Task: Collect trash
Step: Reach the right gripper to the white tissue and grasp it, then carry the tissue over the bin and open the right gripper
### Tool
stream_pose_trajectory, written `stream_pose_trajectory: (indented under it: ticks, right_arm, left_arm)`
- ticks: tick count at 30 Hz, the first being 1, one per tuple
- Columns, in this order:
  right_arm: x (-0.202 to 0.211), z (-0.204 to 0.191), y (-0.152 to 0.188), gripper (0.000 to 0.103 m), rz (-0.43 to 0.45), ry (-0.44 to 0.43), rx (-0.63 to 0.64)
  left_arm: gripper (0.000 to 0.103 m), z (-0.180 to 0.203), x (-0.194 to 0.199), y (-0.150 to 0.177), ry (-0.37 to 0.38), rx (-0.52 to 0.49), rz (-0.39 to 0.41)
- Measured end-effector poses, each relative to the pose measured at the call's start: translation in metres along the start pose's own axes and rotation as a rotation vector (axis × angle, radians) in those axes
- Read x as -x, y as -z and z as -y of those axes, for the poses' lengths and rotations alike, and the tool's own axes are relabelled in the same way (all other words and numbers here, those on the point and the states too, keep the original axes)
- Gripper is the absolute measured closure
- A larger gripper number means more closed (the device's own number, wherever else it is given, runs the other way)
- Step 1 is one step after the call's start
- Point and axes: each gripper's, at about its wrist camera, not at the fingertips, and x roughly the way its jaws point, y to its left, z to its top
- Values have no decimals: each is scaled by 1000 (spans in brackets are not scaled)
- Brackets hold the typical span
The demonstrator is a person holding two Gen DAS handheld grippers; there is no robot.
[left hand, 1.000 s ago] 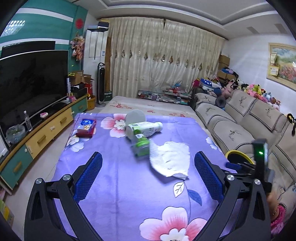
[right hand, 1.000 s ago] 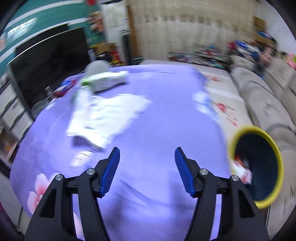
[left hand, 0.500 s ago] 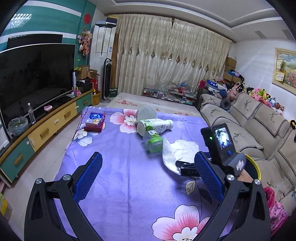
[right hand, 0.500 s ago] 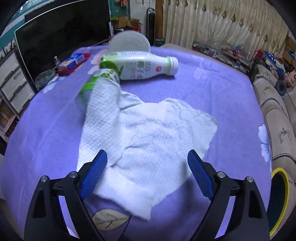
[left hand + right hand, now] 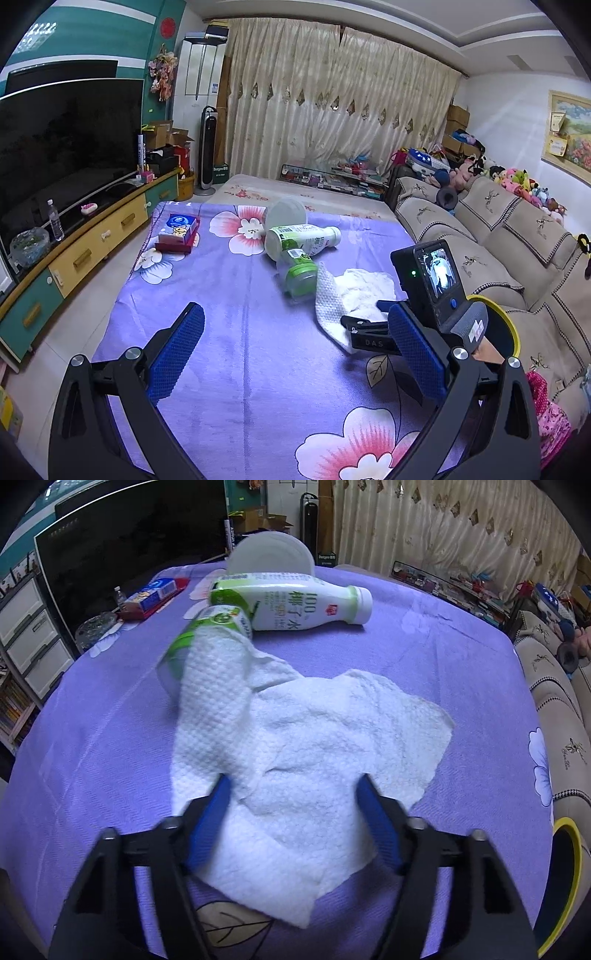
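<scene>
Right tongs (image 5: 293, 821) spread, straddling paper towel (image 5: 306, 771) on tabletop (image 5: 424, 657), ready to pinch; left tongs (image 5: 291, 350) released, hovering clear.

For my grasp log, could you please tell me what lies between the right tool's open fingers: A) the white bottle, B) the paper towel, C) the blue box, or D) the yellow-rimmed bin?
B: the right tool is open, its fingers pressed into the paper towel.

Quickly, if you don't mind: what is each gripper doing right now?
Left gripper: open, holding nothing, above the purple cloth.
Right gripper: open, fingers either side of the paper towel, not yet gripping it.
</scene>
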Motion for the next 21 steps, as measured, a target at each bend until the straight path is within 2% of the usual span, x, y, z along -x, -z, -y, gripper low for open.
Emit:
stream_pose_trajectory:
  ticks: [2,3,12,17,21]
  right_arm:
    - [5,-3,1,94,3,-9,6]
    - [6,-4,2,99,2,-18,6]
    - [38,5,18,101,54,-45,-18]
    - [73,30,33,101,119,-37,-71]
    - [102,66,48,101,174,4,-138]
  left_arm:
    - [5,2,-2,0,1,-3,-2]
    - [5,2,-3,0,0,-4,-3]
    - [5,0,-10,2,0,2,-7]
    - [5,1,-17,5,14,-1,-20]
    - [5,9,-21,5,19,-19,-25]
